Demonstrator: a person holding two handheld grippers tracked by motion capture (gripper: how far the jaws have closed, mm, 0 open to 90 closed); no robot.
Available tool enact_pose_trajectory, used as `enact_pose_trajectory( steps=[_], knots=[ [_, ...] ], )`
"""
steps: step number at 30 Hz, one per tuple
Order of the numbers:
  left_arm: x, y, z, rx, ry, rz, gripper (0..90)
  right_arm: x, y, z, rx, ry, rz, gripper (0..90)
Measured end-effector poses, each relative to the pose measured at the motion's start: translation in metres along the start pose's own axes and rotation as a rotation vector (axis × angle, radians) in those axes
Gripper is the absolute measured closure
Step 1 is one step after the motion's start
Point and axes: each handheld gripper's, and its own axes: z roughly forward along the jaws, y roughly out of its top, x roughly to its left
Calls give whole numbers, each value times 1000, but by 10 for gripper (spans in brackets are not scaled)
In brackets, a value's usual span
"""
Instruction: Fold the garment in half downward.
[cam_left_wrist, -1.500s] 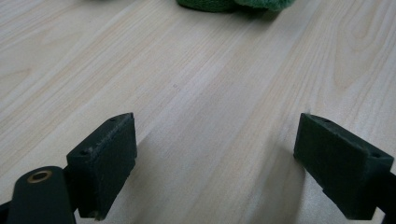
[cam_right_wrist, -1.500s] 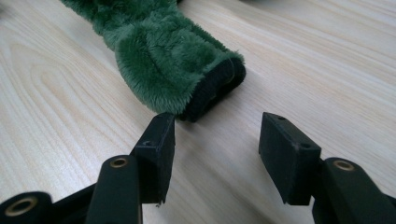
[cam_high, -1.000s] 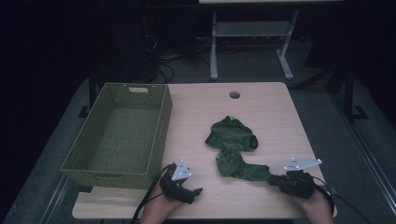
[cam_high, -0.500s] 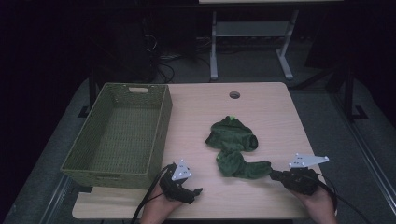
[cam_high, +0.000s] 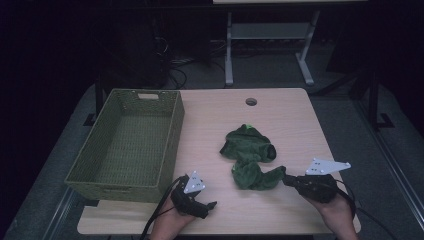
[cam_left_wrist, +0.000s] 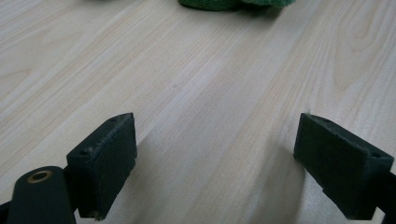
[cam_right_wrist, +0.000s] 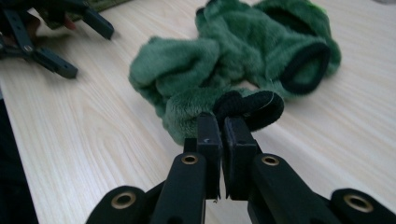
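The crumpled green fleece garment (cam_high: 250, 157) lies on the pale wooden tabletop (cam_high: 280, 112), right of the woven olive-green rectangular basket (cam_high: 172, 125). Its black-trimmed cuff (cam_right_wrist: 252, 106) is pinched between the clenched jaws of the right hand-held gripper (cam_right_wrist: 221, 125) at the near edge. My judgement: lift steadily so the fleece unfolds without slipping from that thin hold, then carry it left over the basket rim. The left hand-held gripper (cam_left_wrist: 212, 154) rests released, jaws wide over bare wood; it could catch a trailing end.

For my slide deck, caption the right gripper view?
Right tool shut on the green fleece garment's black cuff.
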Motion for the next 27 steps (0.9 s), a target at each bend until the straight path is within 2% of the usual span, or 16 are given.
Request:
enact_pose_trajectory(
  steps=[15, 21, 27],
  knots=[
    [0, 0, 0, -3, 1, -1, 124, 10, 34, 21, -26, 62, -84, 864],
    [0, 0, 0, -4, 0, -5, 124, 13, 49, 41, -16, 105, -112, 858],
    [0, 0, 0, -3, 2, 0, 124, 14, 57, 62, 7, 137, -114, 832]
  ],
)
